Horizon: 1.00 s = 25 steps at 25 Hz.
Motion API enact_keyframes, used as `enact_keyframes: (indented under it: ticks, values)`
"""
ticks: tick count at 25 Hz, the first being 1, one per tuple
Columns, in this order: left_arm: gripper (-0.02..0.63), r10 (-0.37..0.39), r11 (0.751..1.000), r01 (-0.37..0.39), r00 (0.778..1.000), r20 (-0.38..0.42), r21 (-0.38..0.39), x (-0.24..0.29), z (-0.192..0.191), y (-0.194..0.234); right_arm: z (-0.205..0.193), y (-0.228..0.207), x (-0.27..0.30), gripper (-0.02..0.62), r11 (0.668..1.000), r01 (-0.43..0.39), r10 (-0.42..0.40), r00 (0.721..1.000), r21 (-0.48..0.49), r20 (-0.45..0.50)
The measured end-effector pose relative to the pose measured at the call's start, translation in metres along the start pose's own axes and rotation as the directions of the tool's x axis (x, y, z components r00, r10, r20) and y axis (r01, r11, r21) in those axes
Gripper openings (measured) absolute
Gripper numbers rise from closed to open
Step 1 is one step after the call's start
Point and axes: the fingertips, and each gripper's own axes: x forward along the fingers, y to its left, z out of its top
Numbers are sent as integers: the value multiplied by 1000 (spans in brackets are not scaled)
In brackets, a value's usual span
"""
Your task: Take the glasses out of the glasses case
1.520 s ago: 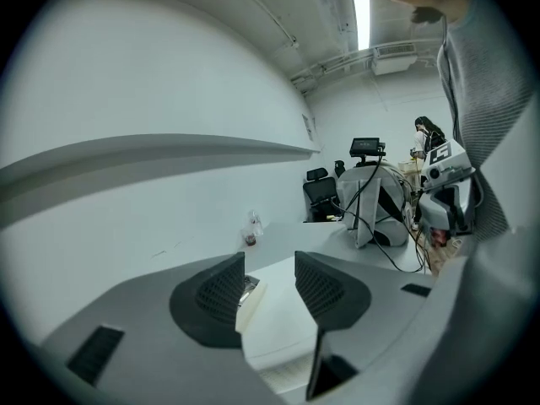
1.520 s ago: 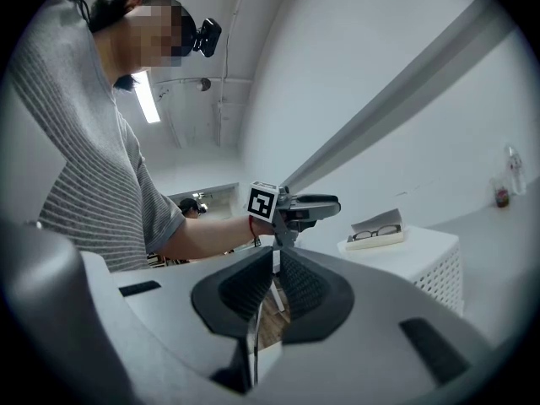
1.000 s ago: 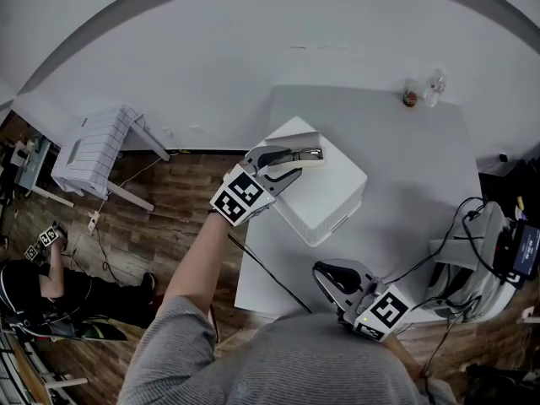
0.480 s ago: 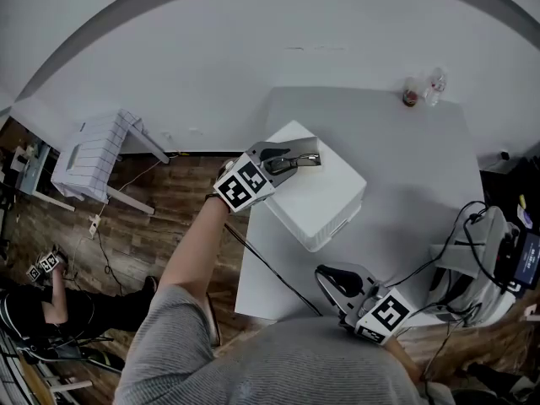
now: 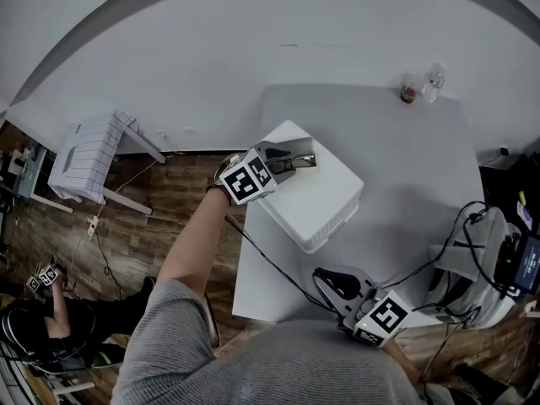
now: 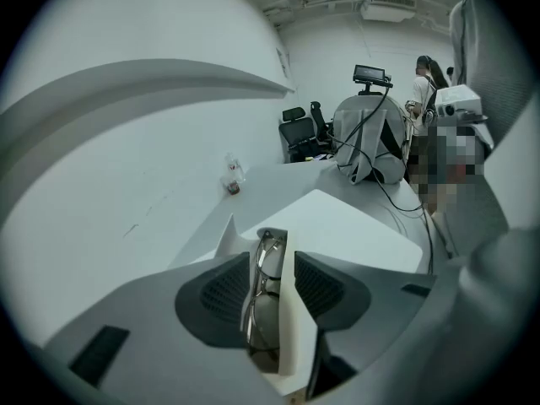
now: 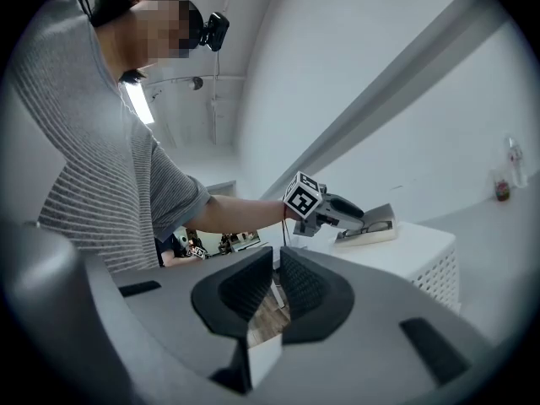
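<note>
My left gripper (image 5: 300,160) is shut on a cream glasses case (image 5: 307,159) at the far left corner of a white box (image 5: 319,199). In the left gripper view the case (image 6: 293,332) stands edge-on between the jaws, with thin-framed glasses (image 6: 263,281) lying in it. The right gripper view shows the case (image 7: 372,234) resting on the box (image 7: 418,256), the glasses (image 7: 379,224) on top. My right gripper (image 5: 327,278) hovers over the table's near edge, shut with nothing between its fingers.
The box stands on a white table (image 5: 413,167). Two small bottles (image 5: 408,94) stand at its far edge. Cables and devices (image 5: 477,260) crowd the right side. A black cable (image 5: 268,261) crosses the table's left edge. A white stool (image 5: 89,152) stands on the wooden floor to the left.
My left gripper has shifted slightly left and turned, its marker cube rising closer to the box, still holding the case. The right gripper has hardly moved.
</note>
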Motion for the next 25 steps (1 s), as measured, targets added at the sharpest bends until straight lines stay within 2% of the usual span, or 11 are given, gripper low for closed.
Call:
enact_keyframes:
  ticks: [8,15,19,25]
  values:
    - [169,-79,997,79,994,-78,-3,19,7,5,-8,-6,-5,17,1000,5,-5,1000,23,-11]
    - [130,-121,992,122,978,-170,-3,32,3,7,-6,-14,-7,17,999,11,-11,1000,41,-8]
    - [130,-156,987,162,955,-252,3,37,-6,6,-5,-17,-6,17,999,14,-14,1000,33,-5]
    - [124,-236,969,245,904,-355,-21,43,-12,3,-4,-20,-3,17,999,15,-15,1000,37,-3]
